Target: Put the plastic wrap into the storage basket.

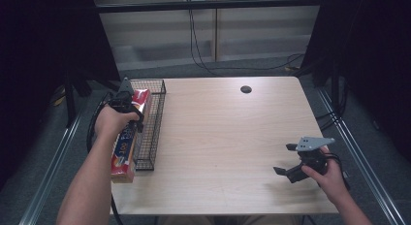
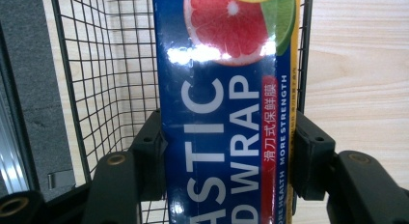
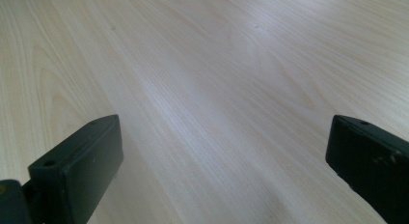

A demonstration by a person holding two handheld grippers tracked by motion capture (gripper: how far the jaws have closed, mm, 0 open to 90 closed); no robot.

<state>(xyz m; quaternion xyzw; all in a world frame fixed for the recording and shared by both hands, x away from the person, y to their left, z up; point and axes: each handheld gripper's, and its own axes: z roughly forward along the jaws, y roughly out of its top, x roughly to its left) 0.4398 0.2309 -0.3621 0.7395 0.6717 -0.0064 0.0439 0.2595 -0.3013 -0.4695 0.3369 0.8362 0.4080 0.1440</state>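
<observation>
So my left gripper [image 1: 127, 104] is clamped on the plastic wrap box [image 1: 127, 142], both jaws pressing its long sides. The box runs lengthways along the wire basket [image 1: 154, 119]. In the left gripper view the box [image 2: 226, 108] sits over the basket mesh [image 2: 111, 79], with mesh wall showing just off either jaw, so it's tight on both sides there. Whether the box is resting on the rim or already down inside, I can't tell. The near end of the box pokes out past the basket's near end, back under my wrist, close to the left edge of the table [image 1: 218, 137]. Past that edge it's just floor and a metal rail.

The right gripper [image 1: 290, 160] hangs over the bare near right part of the table with its jaws spread wide and nothing between them. In its own view the right gripper [image 3: 224, 151] has plain wood ahead, loads of open room toward the middle. The table's right edge and near edge are both close to that hand.
</observation>
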